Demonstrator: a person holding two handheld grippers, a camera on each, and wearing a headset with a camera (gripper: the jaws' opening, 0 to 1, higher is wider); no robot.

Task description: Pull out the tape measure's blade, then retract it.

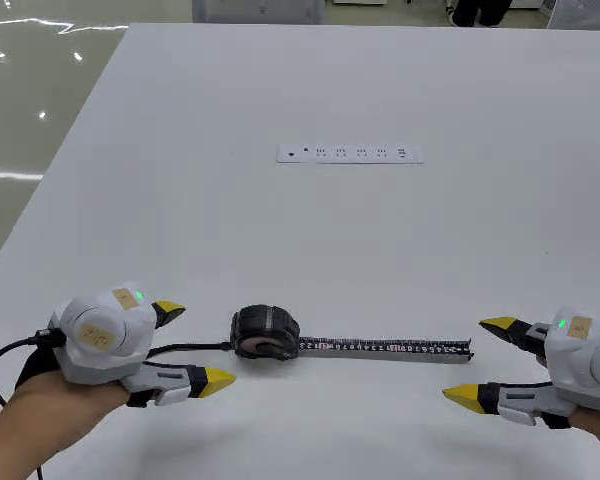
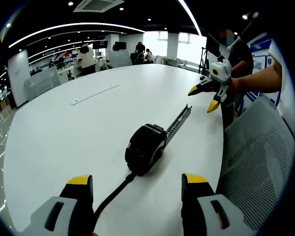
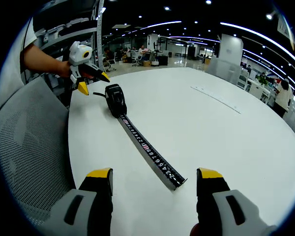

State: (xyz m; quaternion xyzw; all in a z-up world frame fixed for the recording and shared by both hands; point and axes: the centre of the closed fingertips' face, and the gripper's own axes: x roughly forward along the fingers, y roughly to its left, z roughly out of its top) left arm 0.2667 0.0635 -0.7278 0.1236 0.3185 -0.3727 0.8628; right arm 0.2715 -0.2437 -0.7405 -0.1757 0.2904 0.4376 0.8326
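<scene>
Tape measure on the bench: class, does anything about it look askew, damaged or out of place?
Nothing stands out. The tape measure lies on the white table with its blade pulled out straight and flat, unkinked. The left gripper and right gripper are open, one at each end.

We see a white table (image 1: 280, 80) bearing a black tape measure (image 1: 265, 332), its blade (image 1: 385, 347) extended, and a white power strip (image 1: 349, 154).

Black tape measure (image 1: 265, 332) standing on the white desk (image 1: 330, 230), dark cord (image 1: 185, 349) trailing from its rear. Blade (image 1: 385, 348) drawn partway out, lying straight and flat, printed scale facing up.
</scene>
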